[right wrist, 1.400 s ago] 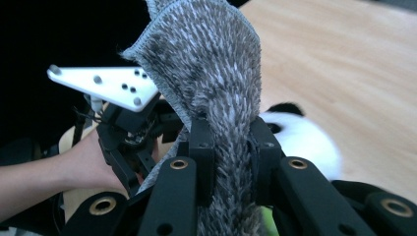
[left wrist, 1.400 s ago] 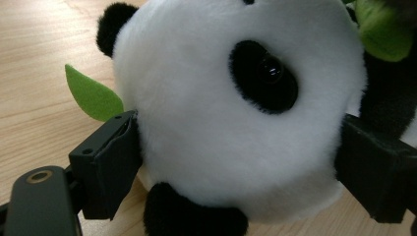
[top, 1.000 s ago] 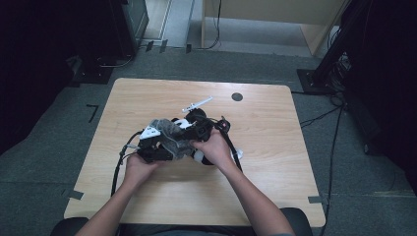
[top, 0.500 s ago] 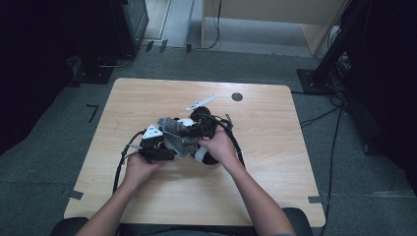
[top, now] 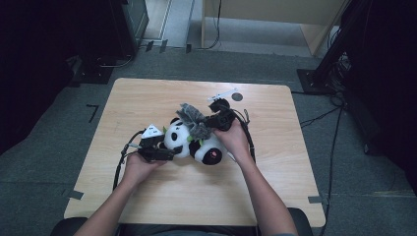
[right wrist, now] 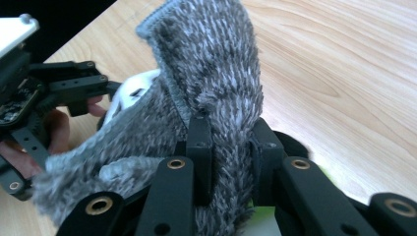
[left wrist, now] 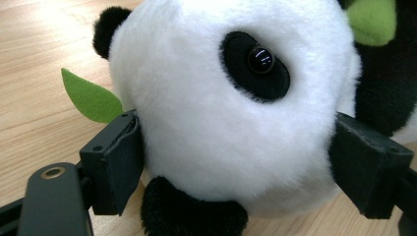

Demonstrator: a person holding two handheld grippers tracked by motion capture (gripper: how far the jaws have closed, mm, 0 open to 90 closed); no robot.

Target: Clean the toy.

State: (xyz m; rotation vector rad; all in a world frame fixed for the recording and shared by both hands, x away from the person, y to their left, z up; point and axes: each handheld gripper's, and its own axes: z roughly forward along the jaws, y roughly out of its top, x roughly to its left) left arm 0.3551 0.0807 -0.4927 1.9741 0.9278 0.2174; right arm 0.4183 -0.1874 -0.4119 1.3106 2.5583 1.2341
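I pin the white-and-black plush panda at mid-table by its head between my left gripper's closing jaws so my right gripper, clamped on the fuzzy grey knitted cloth, can pull it clear

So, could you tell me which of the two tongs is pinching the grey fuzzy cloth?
The right tongs, shut on the grey fuzzy cloth. The left tongs instead straddle the panda's head.

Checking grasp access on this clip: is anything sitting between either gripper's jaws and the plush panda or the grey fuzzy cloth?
Nothing visible does. The left gripper has its jaws around the panda's head, pads against the fur. The right gripper is pinched directly on the grey fuzzy cloth, which drapes over the panda.
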